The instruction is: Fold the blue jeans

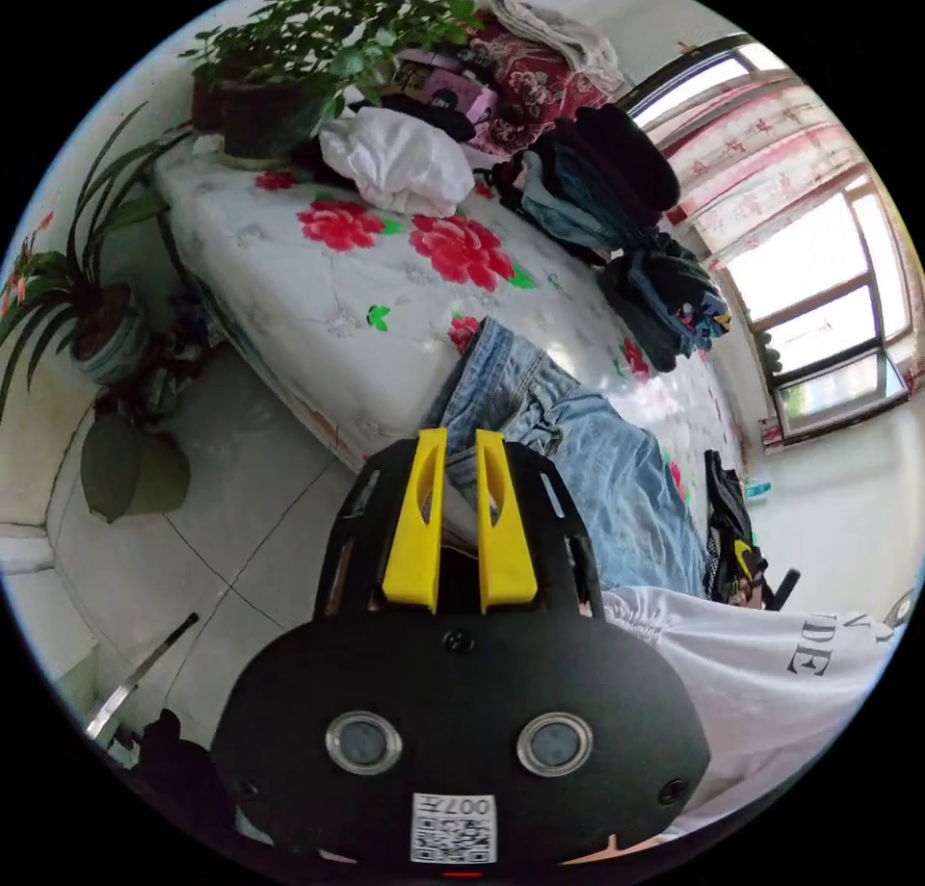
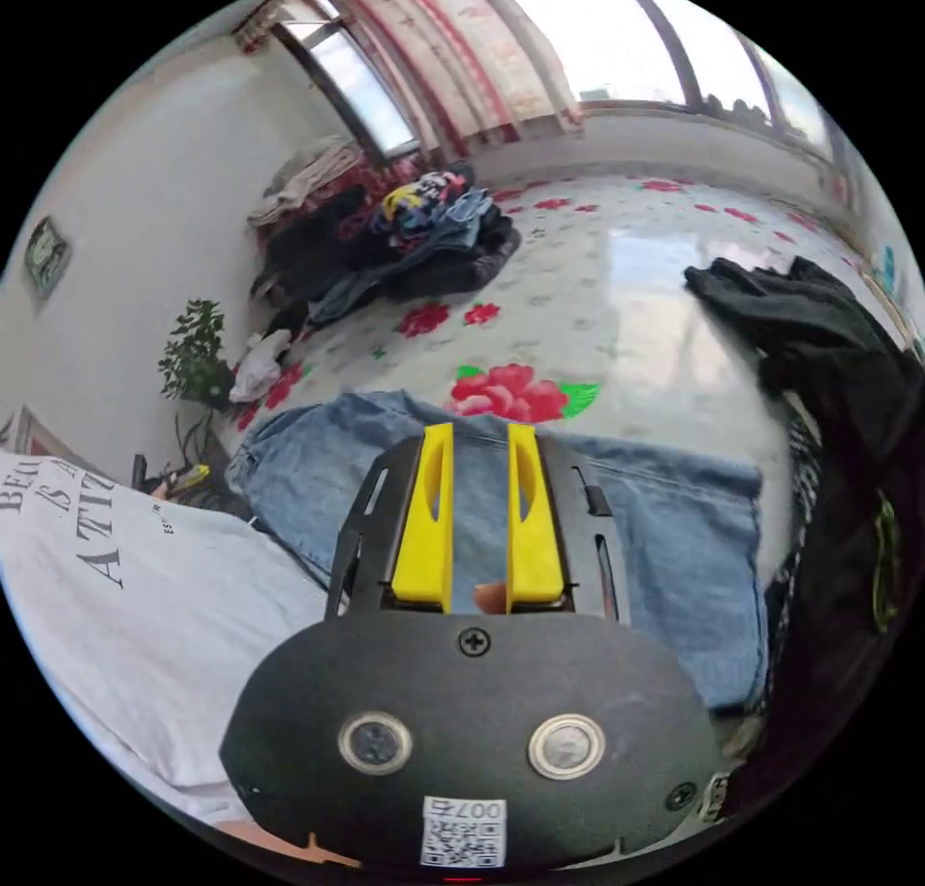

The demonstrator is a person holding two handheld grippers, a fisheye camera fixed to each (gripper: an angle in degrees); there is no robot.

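Item: blue jeans [image 2: 674,539], light-wash denim, lying across the near edge of the floral mattress [image 1: 318,279], part-folded as I judge it, one end reaching up the bed in the left gripper view and a flat squared panel under my right gripper [image 2: 480,462].

Left gripper [image 1: 461,443]: yellow jaws a narrow gap apart, tips at the denim's edge; I cannot tell whether cloth sits between them.

Right gripper: jaws likewise slightly apart, poised over the flat panel, denim visible through the gap, nothing pinched that I can see.

Adjacent: person's white printed shirt [image 2: 145,616] just beside the jeans; dark garment [image 2: 819,347] at the far end of the jeans, apparently touching.

Further out: heap of dark clothes [image 2: 424,241] toward the window, white cloth bundle [image 1: 395,159], potted plant [image 1: 289,67] on the bed's corner, tiled floor [image 1: 231,520] below.

Risks: the jeans lie at the mattress edge, so a one-sided pull could drag them onto the floor. A shallow bite may catch one layer only and skew the fold. The dark garment could snag and travel with the hem.
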